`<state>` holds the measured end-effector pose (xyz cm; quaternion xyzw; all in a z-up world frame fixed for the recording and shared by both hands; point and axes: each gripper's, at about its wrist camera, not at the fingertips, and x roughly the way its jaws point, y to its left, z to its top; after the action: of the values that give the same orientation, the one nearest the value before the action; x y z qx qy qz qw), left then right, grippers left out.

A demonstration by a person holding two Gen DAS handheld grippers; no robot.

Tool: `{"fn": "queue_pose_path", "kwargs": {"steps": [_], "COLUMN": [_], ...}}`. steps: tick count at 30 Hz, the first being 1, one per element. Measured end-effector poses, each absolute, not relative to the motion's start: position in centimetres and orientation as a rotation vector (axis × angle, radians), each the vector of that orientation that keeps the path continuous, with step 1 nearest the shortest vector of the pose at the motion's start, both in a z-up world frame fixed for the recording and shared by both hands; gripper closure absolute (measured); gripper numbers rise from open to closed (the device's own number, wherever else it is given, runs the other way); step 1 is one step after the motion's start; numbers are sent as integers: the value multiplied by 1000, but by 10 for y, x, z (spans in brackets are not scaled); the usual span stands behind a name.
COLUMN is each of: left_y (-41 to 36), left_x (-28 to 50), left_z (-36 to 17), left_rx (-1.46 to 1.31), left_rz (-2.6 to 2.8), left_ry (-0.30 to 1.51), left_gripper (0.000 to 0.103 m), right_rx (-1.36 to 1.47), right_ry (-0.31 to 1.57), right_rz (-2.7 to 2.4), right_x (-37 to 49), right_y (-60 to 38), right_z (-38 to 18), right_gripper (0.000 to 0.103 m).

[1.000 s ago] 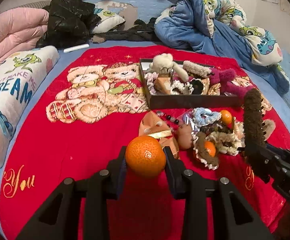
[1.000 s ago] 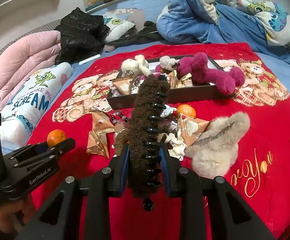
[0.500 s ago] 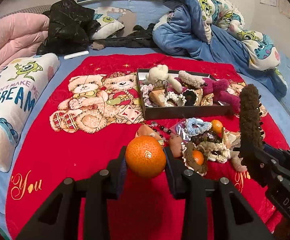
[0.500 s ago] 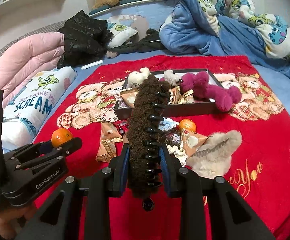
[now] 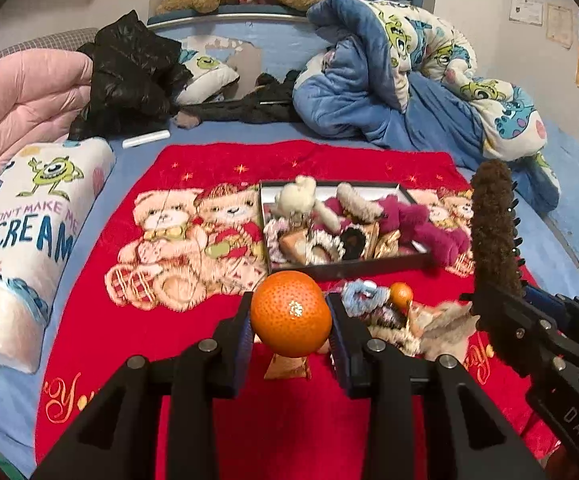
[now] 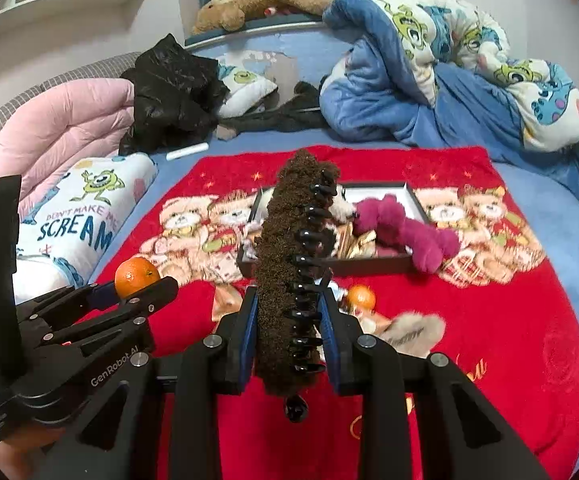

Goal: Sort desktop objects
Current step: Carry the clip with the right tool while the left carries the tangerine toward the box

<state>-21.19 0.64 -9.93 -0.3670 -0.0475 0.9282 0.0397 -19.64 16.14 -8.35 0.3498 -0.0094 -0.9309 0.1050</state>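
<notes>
My left gripper [image 5: 289,320] is shut on an orange tangerine [image 5: 290,313], held above the red blanket [image 5: 137,340]; it also shows in the right wrist view [image 6: 135,276]. My right gripper [image 6: 287,320] is shut on a brown fuzzy hair claw clip [image 6: 293,248], seen upright at the right of the left wrist view [image 5: 491,224]. A black tray [image 5: 349,266] of plush and hair items lies ahead on the blanket. A second tangerine [image 6: 360,297] sits in a loose pile in front of the tray.
A magenta plush [image 6: 405,232] hangs over the tray's right edge. A beige fur piece [image 6: 413,330] and a blue scrunchie [image 5: 363,298] lie in the pile. A printed pillow [image 5: 25,232] lies left, a blue duvet [image 5: 409,92] behind.
Both grippers have risen and pulled back from the pile, each still holding its object. The tray and the pile now look farther away.
</notes>
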Motion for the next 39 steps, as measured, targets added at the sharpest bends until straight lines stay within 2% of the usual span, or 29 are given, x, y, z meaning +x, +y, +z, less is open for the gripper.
{"fn": "queue_pose_path", "kwargs": {"steps": [8, 20, 39], "left_y": [9, 18, 61], "left_x": [-228, -262, -337], "left_z": [-85, -92, -128], "left_rx": [-1110, -1123, -1129], "left_rz": [2835, 2820, 2794], "left_ry": [-124, -145, -58], "left_gripper": [68, 68, 68], "right_rx": [1012, 1026, 1065], "right_ry": [-29, -34, -64], "right_rz": [-2747, -2727, -2729], "right_x": [-206, -228, -296], "right_y": [155, 157, 183], "right_z": [-69, -74, -115], "right_gripper": [76, 76, 76]}}
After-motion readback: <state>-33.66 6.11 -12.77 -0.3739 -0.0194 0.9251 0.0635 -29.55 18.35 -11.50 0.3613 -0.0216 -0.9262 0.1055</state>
